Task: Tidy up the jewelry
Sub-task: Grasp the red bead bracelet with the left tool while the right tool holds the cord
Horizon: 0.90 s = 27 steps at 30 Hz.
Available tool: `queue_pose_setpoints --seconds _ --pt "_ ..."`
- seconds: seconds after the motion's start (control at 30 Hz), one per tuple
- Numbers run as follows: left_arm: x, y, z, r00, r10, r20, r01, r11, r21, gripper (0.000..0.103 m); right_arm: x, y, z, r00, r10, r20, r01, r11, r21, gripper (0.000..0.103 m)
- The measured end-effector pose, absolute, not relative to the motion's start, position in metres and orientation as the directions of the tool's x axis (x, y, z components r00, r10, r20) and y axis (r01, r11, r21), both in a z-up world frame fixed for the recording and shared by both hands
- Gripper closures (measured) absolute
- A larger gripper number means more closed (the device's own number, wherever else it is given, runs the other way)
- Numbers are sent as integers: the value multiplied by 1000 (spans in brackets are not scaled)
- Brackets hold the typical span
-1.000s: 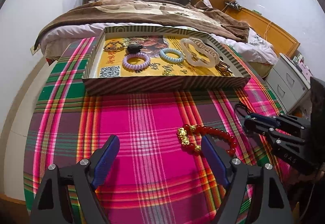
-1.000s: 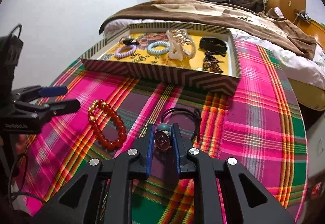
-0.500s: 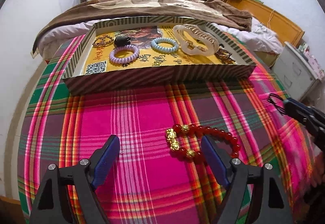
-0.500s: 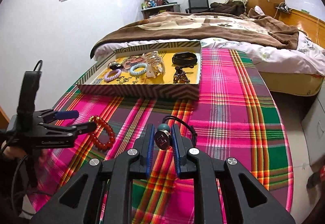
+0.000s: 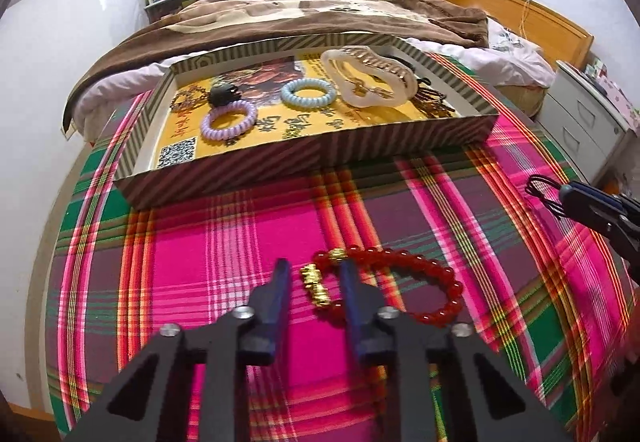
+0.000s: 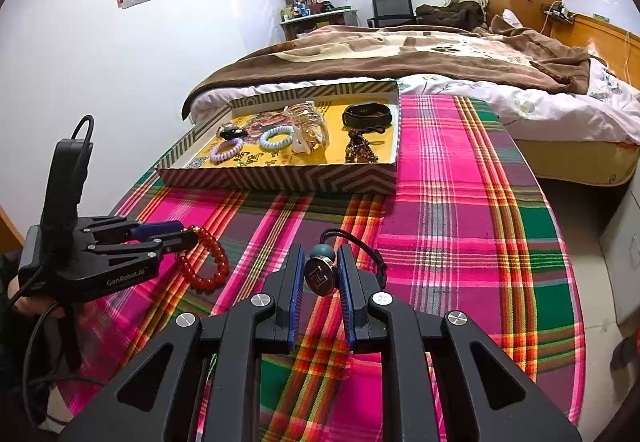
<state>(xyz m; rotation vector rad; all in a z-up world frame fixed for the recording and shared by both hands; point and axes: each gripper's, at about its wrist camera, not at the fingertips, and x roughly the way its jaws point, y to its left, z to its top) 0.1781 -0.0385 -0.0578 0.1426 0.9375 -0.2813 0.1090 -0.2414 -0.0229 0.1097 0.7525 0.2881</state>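
My left gripper (image 5: 314, 284) stands narrowed around the gold-bead end of the red bracelet (image 5: 400, 282), whose loop trails rightward on the plaid cloth, while my right gripper (image 6: 320, 274), farther off, clamps the hair tie (image 6: 320, 274).

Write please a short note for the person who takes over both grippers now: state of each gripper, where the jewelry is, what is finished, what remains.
Left gripper: partly closed around the gold-bead end of the red bead bracelet, which lies on the plaid cloth; whether the fingers already touch it, I cannot tell.
Right gripper: shut on the black hair tie with a round charm, held above the cloth.
Done: in the striped tray lie the purple coil tie, blue coil tie, white hair claw, black band and some small dark pieces.
Left: finish the grasp on the bracelet, then bring the bracelet and the hair tie to the tray.
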Motion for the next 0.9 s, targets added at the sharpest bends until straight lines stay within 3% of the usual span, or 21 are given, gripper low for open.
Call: queue_pose_setpoints --seconds 0.03,0.13,0.9 --pt "178 -39 -58 556 -181 -811 304 953 -4 90 109 -241 -23 692 297 -658 -218 955 202 86" --pt "176 -39 -57 547 -205 -812 314 949 -28 94 110 -242 -24 690 297 -659 -218 955 202 86" --pt "170 -42 -16 624 -249 -741 334 942 -35 95 106 -237 -2 730 283 -622 -224 959 174 86"
